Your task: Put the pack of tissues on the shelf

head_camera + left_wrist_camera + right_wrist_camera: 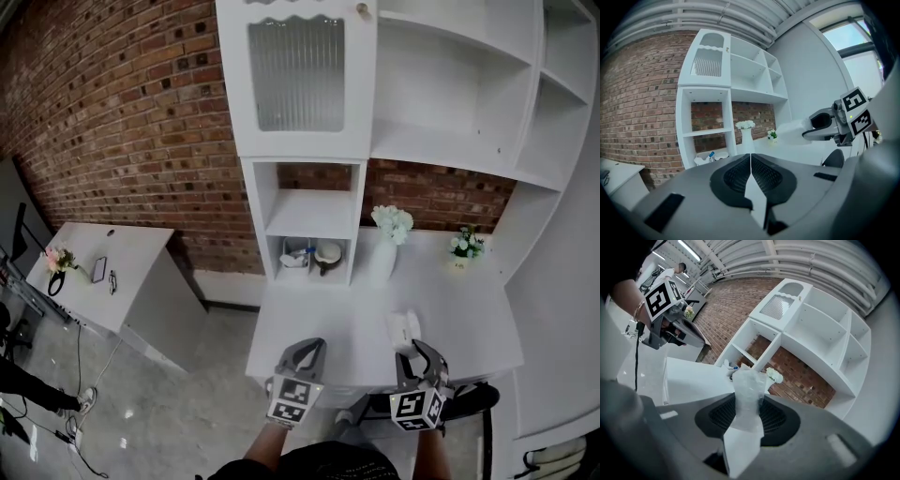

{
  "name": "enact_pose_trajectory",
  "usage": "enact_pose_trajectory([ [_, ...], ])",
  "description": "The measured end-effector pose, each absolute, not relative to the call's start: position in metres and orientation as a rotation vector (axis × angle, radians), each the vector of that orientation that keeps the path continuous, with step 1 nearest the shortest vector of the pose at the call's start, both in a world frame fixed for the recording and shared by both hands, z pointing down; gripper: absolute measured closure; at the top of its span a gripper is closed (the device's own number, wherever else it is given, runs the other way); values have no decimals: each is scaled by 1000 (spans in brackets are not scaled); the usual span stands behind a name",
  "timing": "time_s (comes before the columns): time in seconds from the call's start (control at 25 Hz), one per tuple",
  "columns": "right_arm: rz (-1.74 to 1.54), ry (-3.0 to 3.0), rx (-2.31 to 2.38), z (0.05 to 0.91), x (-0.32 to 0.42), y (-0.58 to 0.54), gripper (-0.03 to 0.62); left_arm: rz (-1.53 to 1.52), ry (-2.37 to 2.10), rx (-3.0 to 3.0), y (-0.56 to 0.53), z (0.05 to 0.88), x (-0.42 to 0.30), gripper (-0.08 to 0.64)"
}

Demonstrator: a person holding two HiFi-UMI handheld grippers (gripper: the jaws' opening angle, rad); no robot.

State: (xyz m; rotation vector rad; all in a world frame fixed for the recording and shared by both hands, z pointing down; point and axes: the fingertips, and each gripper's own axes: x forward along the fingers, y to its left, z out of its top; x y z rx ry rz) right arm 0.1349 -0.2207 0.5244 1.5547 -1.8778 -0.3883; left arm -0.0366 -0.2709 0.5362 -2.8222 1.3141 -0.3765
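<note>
Tissue pack point(747, 397): pinched in the right gripper point(418, 349), sticking out well past the jaw tips. It has a clear crinkly wrap and looks whitish inside. From the head view it's the pale little packet point(405, 328) over the front right part of the desk point(319, 314), well apart from the shelves. Can't tell if it's touching the desktop.
Right gripper fingers: clamped on the pack from both sides, so they sit partway apart with the pack filling the gap.
Left gripper point(310, 351): fingers pressed flat together with nothing in between. It sits at the desk's front edge, beside the right one but not touching it.
Shelf unit point(450, 84): white, standing at the back of the desk against the brick wall point(112, 122). The open compartments on the right look bare, and there's a ribbed glass door point(296, 73) upper left.
Low cubby point(309, 255): a few small items inside, too small to tell what.
Vase point(382, 255): white with white flowers, on the desk just right of the cubby.
Small plant point(466, 246): further right on the desk, near the wall.
</note>
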Motion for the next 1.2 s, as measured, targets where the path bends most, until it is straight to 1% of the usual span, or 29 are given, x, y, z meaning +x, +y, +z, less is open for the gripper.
enact_pose_trajectory([
  [0.56, -389, -1898, 1608, 499, 172, -282, 452, -391, 1369, -2794, -323, 532, -20, 548],
  [1.2, -407, -1982, 1598, 452, 209, -350, 452, -400, 1380, -2776, -384, 518, 28, 548],
])
